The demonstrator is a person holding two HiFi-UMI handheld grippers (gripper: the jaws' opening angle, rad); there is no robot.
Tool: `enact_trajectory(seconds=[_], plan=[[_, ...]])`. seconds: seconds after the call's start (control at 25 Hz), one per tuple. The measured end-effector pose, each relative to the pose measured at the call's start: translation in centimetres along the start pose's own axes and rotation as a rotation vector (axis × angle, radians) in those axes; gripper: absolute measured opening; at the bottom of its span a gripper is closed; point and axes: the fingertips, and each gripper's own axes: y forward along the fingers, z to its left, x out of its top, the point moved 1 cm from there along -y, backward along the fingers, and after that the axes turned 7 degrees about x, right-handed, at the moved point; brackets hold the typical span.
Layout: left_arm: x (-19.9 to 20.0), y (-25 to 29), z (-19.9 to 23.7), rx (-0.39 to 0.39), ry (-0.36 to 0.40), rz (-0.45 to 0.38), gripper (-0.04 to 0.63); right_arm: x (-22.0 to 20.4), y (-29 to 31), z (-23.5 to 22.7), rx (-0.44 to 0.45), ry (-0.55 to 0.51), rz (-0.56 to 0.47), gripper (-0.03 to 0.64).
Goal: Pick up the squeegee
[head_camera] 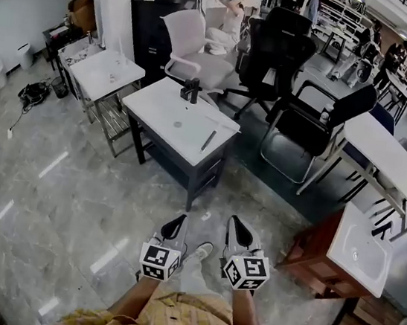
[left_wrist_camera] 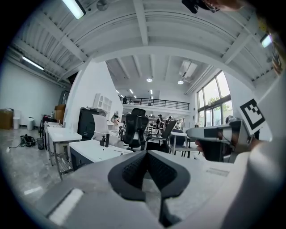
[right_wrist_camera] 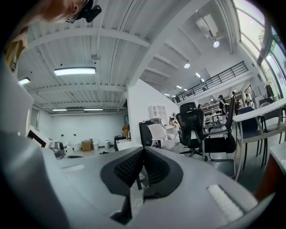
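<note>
Left gripper (head_camera: 177,225) and right gripper (head_camera: 236,226) sit side by side at the lower centre of the head view, both with jaws pressed together and nothing between them. The squeegee (head_camera: 208,140), a thin dark item, lies at frame centre on the white sink-top table (head_camera: 166,117), well apart from both.

Glossy grey marble floor (head_camera: 55,205); white desks (head_camera: 171,127), black office chairs (head_camera: 280,45); tall windows (left_wrist_camera: 213,107); strip lights (right_wrist_camera: 74,71) overhead.
</note>
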Motion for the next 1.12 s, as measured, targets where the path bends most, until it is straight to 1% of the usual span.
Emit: enact_trajectory(seconds=[0.08, 0.2, 0.36, 0.64, 0.92, 1.12], plan=[[0.8, 3.1, 1.4, -0.002, 0.006, 0.006, -0.002, 0.4, 3.0, -1.9, -0.006, 0.01, -0.006, -0.003], [2.1, 8.3, 3.1, -0.004, 0.0, 0.019, 0.0, 1.0, 7.6, -4.7, -0.006, 0.015, 0.012, -0.003], [4.4, 15.1, 4.9, -0.008, -0.012, 0.023, 0.0, 3.0, 13.1, -8.0, 0.011, -0.011, 0.021, -0.003], [7.4, 26.2, 6.2, -0.046, -0.026, 0.03, 0.0, 5.2, 21.1, -15.6, -0.01, -0.012, 0.031, -0.003], [9.1, 33.9, 7.6, -0.03, -0.018, 0.034, 0.0, 6.1, 26.7, -20.6, 0.005, -0.008, 0.044, -0.003], [10.0, 37.2, 7.6, -0.047, 0.03, 0.044, 0.0, 6.7, 28.2, -23.1, -0.007, -0.018, 0.066, -0.003]])
